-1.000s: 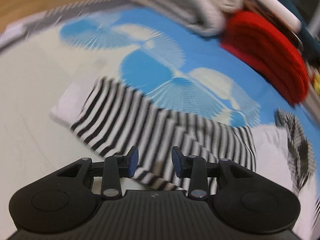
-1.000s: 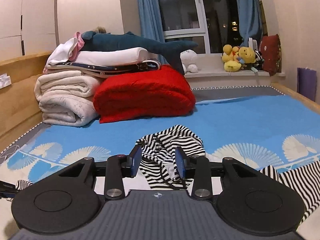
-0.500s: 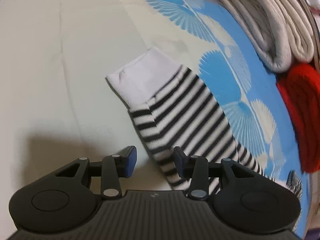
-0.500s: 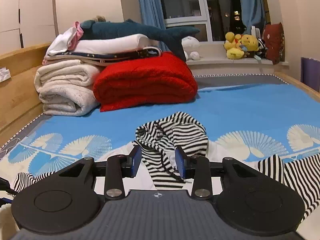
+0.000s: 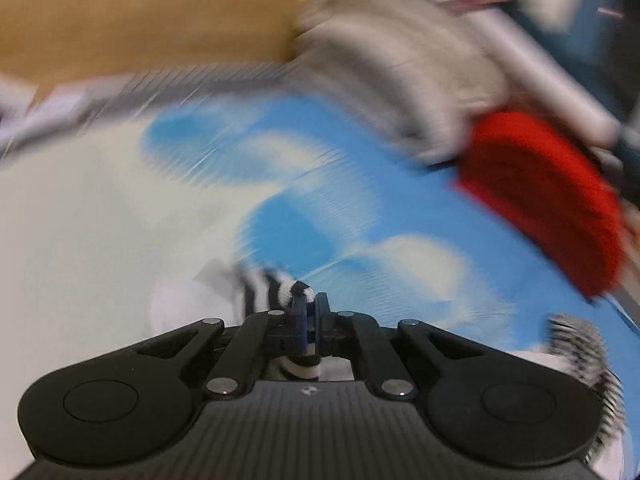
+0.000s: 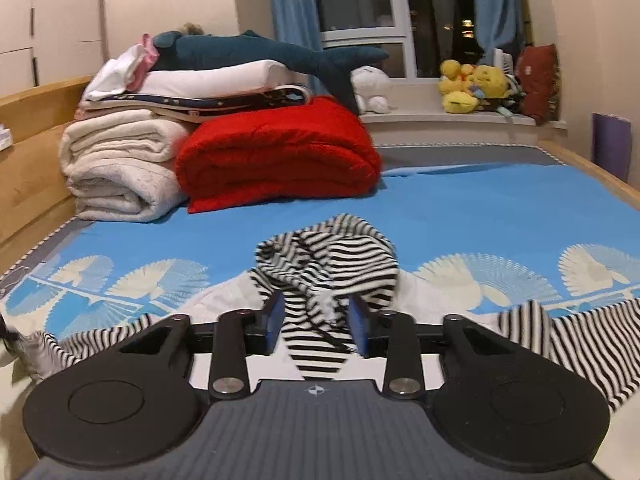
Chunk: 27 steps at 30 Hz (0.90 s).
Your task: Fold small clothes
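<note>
the left gripper [image 5: 310, 312] is clamped on the sleeve [image 5: 260, 284] of the striped top [image 6: 320, 344] lying across the bed [image 6: 460, 216], while the right gripper [image 6: 316, 320], jaws just closing, straddles its bunched hood [image 6: 332, 256] without yet pinching it.

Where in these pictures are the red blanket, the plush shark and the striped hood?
red blanket [image 6: 276, 152], right wrist view, middle of its folded front.
plush shark [image 6: 248, 50], right wrist view, on its body atop the pile.
striped hood [image 6: 340, 256], right wrist view, on its bunched crown beyond the gripper.
</note>
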Available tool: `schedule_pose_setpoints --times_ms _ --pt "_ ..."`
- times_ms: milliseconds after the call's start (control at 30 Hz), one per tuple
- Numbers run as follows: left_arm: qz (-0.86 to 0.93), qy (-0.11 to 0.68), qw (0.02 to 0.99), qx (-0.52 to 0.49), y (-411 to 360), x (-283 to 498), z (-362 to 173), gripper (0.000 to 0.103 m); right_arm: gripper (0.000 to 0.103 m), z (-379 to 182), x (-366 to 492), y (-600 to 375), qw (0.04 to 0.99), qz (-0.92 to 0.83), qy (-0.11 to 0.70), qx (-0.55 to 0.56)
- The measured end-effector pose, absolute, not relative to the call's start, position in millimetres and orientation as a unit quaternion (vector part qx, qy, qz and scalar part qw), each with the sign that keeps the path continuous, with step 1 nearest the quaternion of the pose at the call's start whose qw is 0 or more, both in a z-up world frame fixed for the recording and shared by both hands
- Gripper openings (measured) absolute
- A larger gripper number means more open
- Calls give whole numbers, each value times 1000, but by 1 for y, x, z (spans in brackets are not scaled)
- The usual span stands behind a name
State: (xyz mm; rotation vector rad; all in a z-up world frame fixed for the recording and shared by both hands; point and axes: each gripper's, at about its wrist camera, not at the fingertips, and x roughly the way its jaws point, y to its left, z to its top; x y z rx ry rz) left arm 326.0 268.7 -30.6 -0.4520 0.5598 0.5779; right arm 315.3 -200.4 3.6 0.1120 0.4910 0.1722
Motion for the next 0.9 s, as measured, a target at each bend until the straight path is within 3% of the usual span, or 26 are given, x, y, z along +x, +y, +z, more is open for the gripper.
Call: schedule_pose_setpoints --times_ms 167,267,300,367,433,667,900 --pt "66 214 962 -153 124 337 14 2 22 -4 308 -217 967 51 244 59" --pt "-119 268 946 -141 38 338 9 3 23 -14 309 -230 960 36 269 70" --pt "-176 293 930 -135 20 338 4 8 23 -18 310 -236 956 29 281 82" --pt "-239 333 906 -107 -6 338 -8 10 29 -28 313 -245 948 13 303 96" --pt "-203 347 912 -85 -6 343 -15 18 31 -40 315 -256 939 -4 325 109" --pt "9 413 902 -122 74 382 -42 18 40 -70 338 -276 898 -19 385 212" --pt "28 455 879 -144 107 400 -60 18 41 -125 358 -289 818 -116 474 307"
